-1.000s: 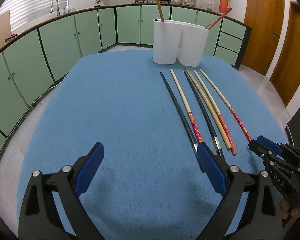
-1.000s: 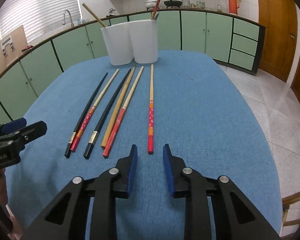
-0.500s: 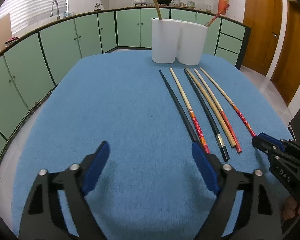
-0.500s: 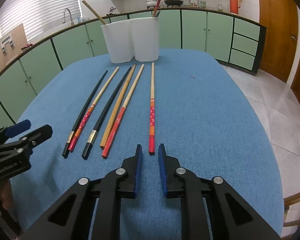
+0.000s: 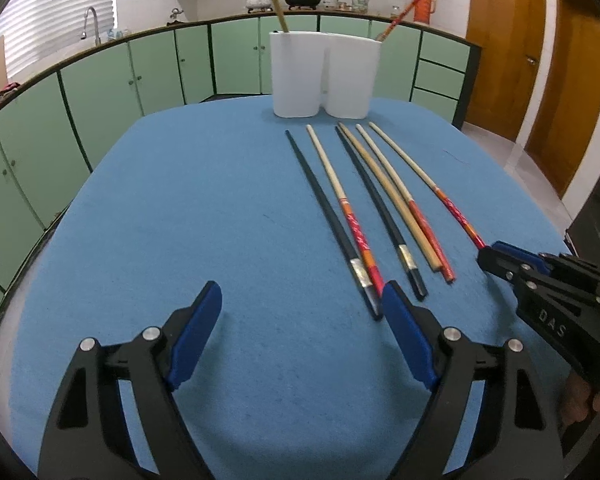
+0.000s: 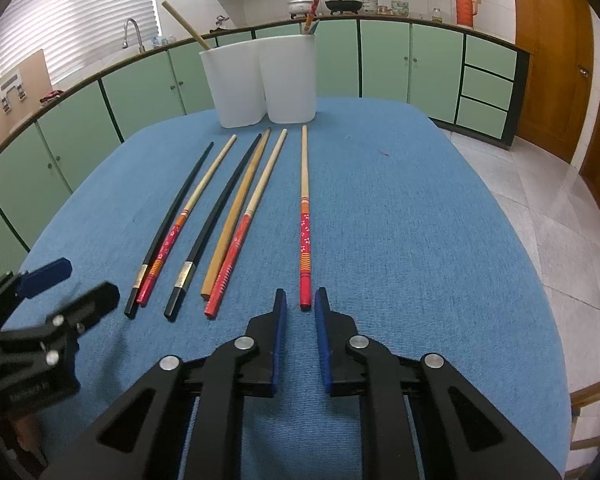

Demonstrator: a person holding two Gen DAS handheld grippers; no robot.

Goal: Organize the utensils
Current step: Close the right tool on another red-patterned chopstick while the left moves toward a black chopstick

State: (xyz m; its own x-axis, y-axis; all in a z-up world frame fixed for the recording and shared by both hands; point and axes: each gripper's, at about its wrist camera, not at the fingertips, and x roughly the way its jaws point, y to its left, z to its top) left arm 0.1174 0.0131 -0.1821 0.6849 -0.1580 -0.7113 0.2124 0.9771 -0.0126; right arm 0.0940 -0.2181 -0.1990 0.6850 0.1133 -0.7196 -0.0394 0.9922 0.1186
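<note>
Several chopsticks lie side by side on the blue table: black ones, a plain wooden one and red-ended ones. One red-ended chopstick lies apart at the right. A white two-compartment holder at the far edge has a wooden stick in its left cup and a red-ended one in its right cup. My right gripper is open only a narrow gap, its jaws either side of that chopstick's red end without gripping it. My left gripper is wide open and empty, near the leftmost black chopstick.
Green kitchen cabinets curve round the table's far and left sides. Wooden doors stand at the right. The holder also shows in the left wrist view. The right gripper shows at the right edge of that view.
My right gripper has narrowed and moved forward to the red end of the lone chopstick. My left gripper has stayed wide open and shifted slightly.
</note>
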